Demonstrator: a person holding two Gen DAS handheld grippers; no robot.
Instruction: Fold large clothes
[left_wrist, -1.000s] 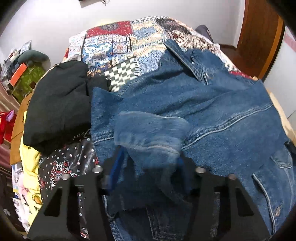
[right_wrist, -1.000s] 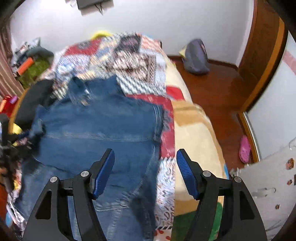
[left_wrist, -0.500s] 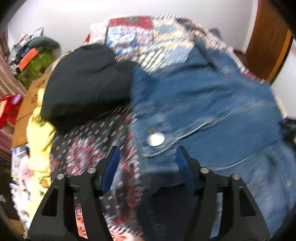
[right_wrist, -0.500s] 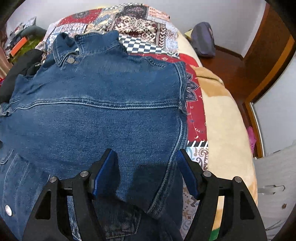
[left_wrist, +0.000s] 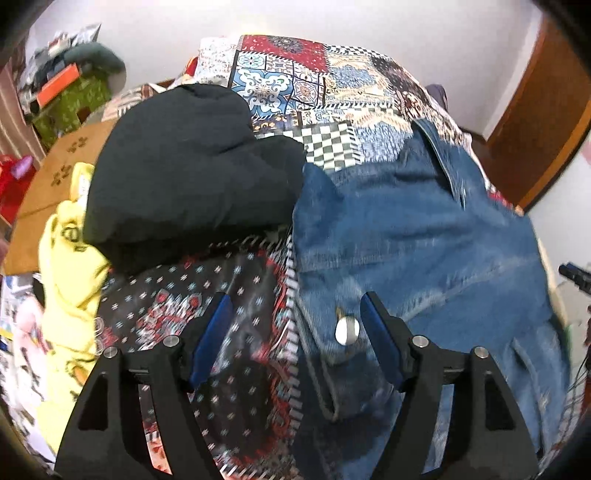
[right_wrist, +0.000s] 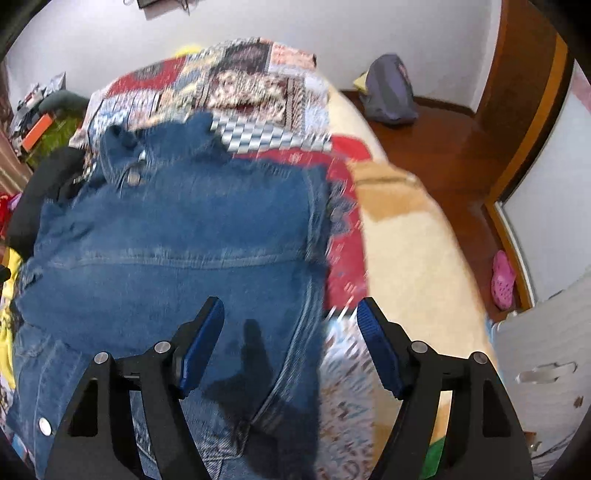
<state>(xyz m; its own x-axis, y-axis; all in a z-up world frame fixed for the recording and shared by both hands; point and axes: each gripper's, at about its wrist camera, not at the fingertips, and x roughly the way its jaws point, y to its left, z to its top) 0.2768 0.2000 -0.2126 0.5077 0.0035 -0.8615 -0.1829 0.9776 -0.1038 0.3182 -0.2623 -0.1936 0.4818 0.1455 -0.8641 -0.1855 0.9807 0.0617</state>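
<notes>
Though blurred, denim jacket (right_wrist: 177, 236) below hand-held gripper (right_wrist: 290, 332).

Motion blur is smearing the denim jacket (right_wrist: 177, 236) and the patchwork bedspread (right_wrist: 258, 85) in the right wrist view. The jacket's hem is running off the bottom edge. A black garment (left_wrist: 184, 166) is hiding the bedspread beneath it near the bed's left edge.

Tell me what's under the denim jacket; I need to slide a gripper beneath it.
The denim jacket lies on the patchwork bedspread, which shows around its edges. Whatever sits beneath its middle is covered.
</notes>
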